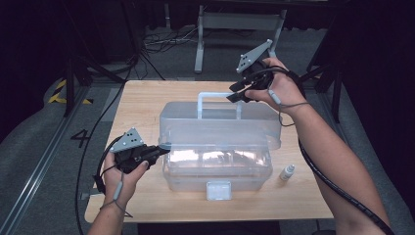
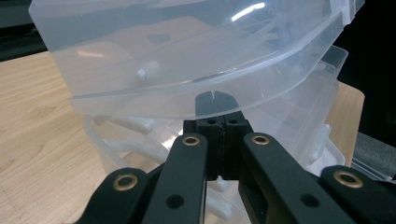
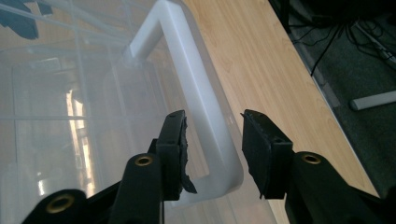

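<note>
A clear plastic storage box [image 1: 218,172] stands in the middle of the wooden table [image 1: 142,105]. Its clear lid [image 1: 220,125] is raised off the base at the front, with a white handle [image 1: 218,95] on top. My left gripper [image 1: 164,148] is shut, with its tips against the lid's left rim [image 2: 154,95], just under the edge [image 2: 216,112]. My right gripper [image 1: 235,93] is at the handle's right end. In the right gripper view its jaws [image 3: 215,135] stand open around the handle's corner [image 3: 187,79], with a gap beside the right pad.
A small white dropper bottle [image 1: 287,172] stands on the table to the right of the box. The box's front latch [image 1: 218,190] faces the near edge. Black cables trail from both grippers, and the legs of a grey stand [image 1: 199,46] rise beyond the table.
</note>
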A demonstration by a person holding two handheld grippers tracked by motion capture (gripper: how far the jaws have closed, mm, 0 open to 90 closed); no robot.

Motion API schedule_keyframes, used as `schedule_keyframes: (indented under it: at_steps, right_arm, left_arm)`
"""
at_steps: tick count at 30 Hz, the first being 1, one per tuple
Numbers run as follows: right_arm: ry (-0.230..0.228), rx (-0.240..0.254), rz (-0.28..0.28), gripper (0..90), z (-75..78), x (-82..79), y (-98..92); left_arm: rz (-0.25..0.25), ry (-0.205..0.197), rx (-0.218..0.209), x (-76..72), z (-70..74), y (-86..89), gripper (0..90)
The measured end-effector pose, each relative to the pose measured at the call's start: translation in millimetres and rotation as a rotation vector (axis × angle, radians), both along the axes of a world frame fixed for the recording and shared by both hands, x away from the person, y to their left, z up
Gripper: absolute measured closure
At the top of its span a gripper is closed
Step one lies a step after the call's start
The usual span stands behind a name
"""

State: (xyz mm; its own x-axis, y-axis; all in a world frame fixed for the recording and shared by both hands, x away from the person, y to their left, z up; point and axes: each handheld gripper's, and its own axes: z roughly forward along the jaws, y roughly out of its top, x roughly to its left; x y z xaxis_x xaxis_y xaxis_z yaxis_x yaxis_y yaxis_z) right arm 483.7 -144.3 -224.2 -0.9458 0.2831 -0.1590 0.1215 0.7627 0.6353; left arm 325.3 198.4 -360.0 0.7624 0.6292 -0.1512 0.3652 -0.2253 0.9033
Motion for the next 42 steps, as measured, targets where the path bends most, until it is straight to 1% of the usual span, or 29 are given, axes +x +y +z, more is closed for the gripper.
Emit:
schedule_keyframes:
  at_steps: [2,4,7,9,10,11,12,14,15,18,20,21,22,23,24,28,30,33,35,36,37,38,39,40,41,42]
  right_arm:
    - [-0.012,0.023,-0.004,58.4,3.9,-3.8,-3.5]
    - [-0.028,0.047,-0.008,57.0,7.9,-8.2,-7.8]
    - [-0.056,0.08,-0.019,57.0,14.2,-16.2,-16.3]
    - [-0.071,0.105,-0.027,58.1,18.4,-22.4,-23.8]
    - [-0.079,0.115,-0.03,58.4,20.3,-25.6,-28.1]
    - [-0.085,0.126,-0.034,59.1,21.8,-29.1,-32.7]
    - [-0.094,0.148,-0.041,59.6,23.2,-33.7,-38.9]
    - [-0.106,0.173,-0.054,61.3,24.7,-41.7,-49.7]
    - [-0.111,0.18,-0.059,61.8,25.3,-44.9,-54.1]
    - [-0.127,0.217,-0.082,62.9,27.0,-57.1,-73.2]
    - [-0.135,0.241,-0.102,62.8,27.1,-64.7,-85.9]
    - [-0.126,0.274,-0.119,61.5,25.6,-70.1,-95.1]
    - [-0.117,0.297,-0.124,60.9,23.8,-73.2,-100.7]
    - [-0.117,0.307,-0.129,60.5,22.4,-75.6,-104.7]
    - [-0.117,0.307,-0.129,60.5,22.4,-75.6,-104.7]
    - [-0.126,0.349,-0.175,57.6,13.1,-91.2,-129.1]
    - [-0.121,0.366,-0.193,56.2,8.8,-96.9,-136.5]
    - [-0.114,0.384,-0.217,54.6,2.2,-104.2,-144.7]
    - [-0.113,0.398,-0.233,54.4,-3.1,-109.6,-150.8]
    - [-0.111,0.406,-0.242,53.9,-5.5,-111.8,-153.6]
    - [-0.111,0.406,-0.242,53.9,-5.5,-111.8,-153.6]
    - [-0.108,0.428,-0.263,53.7,-10.9,-116.0,-159.5]
    - [-0.107,0.435,-0.272,53.7,-13.4,-117.4,-161.9]
    - [-0.108,0.447,-0.28,53.6,-17.2,-119.0,-165.0]
    - [-0.108,0.447,-0.28,53.6,-17.2,-119.0,-165.0]
    - [-0.106,0.461,-0.291,53.6,-22.2,-121.1,-169.2]
  left_arm:
    - [-0.005,0.005,0.003,0.4,0.6,-0.7,89.8]
    - [-0.007,-0.002,0.004,1.6,1.1,-1.3,89.8]
    - [-0.006,-0.014,0.017,3.0,3.2,-1.2,89.9]
    - [-0.007,-0.012,0.012,3.6,4.0,-1.2,89.9]
    - [-0.012,-0.01,0.014,4.3,4.6,-0.8,89.9]
    - [-0.012,-0.019,0.013,5.6,5.1,-0.5,89.9]
    - [-0.014,-0.017,0.012,6.1,5.7,-0.3,89.9]
    - [-0.014,-0.018,0.007,7.5,7.2,-0.2,89.9]
    - [-0.014,-0.02,0.005,8.3,7.9,-0.1,89.9]
    - [-0.013,-0.032,0.01,11.0,11.0,-0.1,89.9]
    - [-0.014,-0.034,0.003,12.9,13.2,-0.9,89.9]
    - [-0.014,-0.034,0.003,12.9,13.2,-0.9,89.9]
    - [-0.012,-0.038,0.004,14.4,14.6,-1.4,89.9]
    - [-0.012,-0.038,0.004,14.4,14.6,-1.4,89.9]
    - [-0.01,-0.035,-0.002,15.2,15.4,-1.8,89.9]
    - [-0.009,-0.047,-0.001,19.0,18.2,-1.2,89.9]
    - [-0.013,-0.052,-0.005,21.8,20.0,-1.2,89.9]
    - [-0.013,-0.052,-0.007,23.4,20.9,-1.3,90.0]
    - [-0.015,-0.059,0.0,26.0,23.0,-1.9,89.9]
    - [-0.016,-0.06,-0.012,26.2,23.5,-2.6,89.9]
    - [-0.016,-0.06,-0.012,26.2,23.5,-2.6,90.0]
    - [-0.025,-0.048,-0.008,27.0,25.1,-2.6,89.9]
    - [-0.02,-0.058,0.003,27.5,26.3,-3.6,89.9]
    - [-0.018,-0.057,0.003,27.9,26.9,-3.6,90.0]
    - [-0.018,-0.057,0.003,27.9,26.9,-3.6,89.9]
    - [-0.015,-0.058,-0.001,28.5,27.1,-3.4,89.9]
